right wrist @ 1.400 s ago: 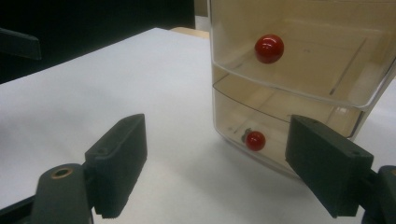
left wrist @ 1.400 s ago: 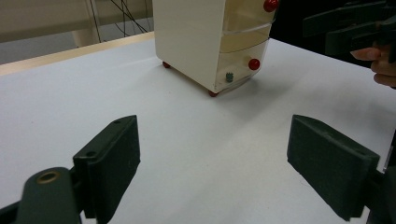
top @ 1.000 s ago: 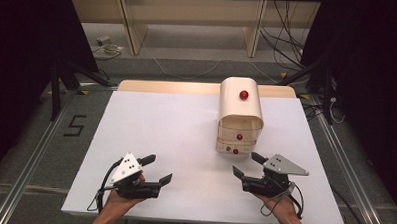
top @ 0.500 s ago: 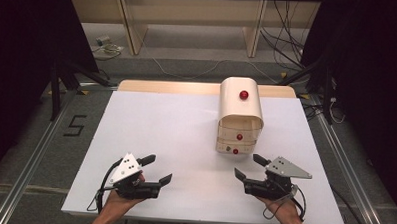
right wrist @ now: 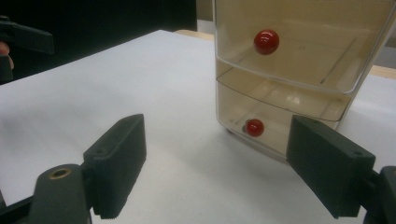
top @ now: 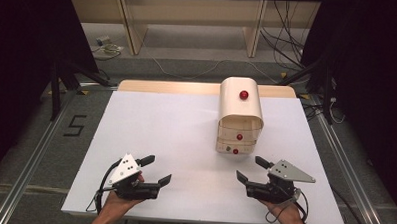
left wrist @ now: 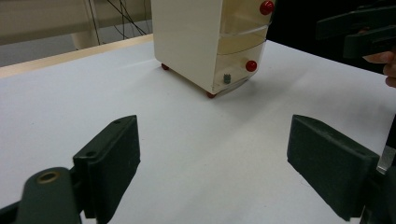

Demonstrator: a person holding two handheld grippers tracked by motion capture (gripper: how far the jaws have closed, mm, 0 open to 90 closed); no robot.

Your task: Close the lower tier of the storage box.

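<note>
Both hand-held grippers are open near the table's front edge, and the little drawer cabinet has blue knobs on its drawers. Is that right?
Not quite: the knobs are red, not blue, as the right gripper view shows. The rest holds: the left hand-held gripper and right hand-held gripper are both open near the front edge of the table, facing the drawer cabinet.

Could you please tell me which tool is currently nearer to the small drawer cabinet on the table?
The right tool is nearer, open just in front of the drawer cabinet and facing its drawers. The left tool, also open, sits farther off toward the table's left front, apart from it.
</note>
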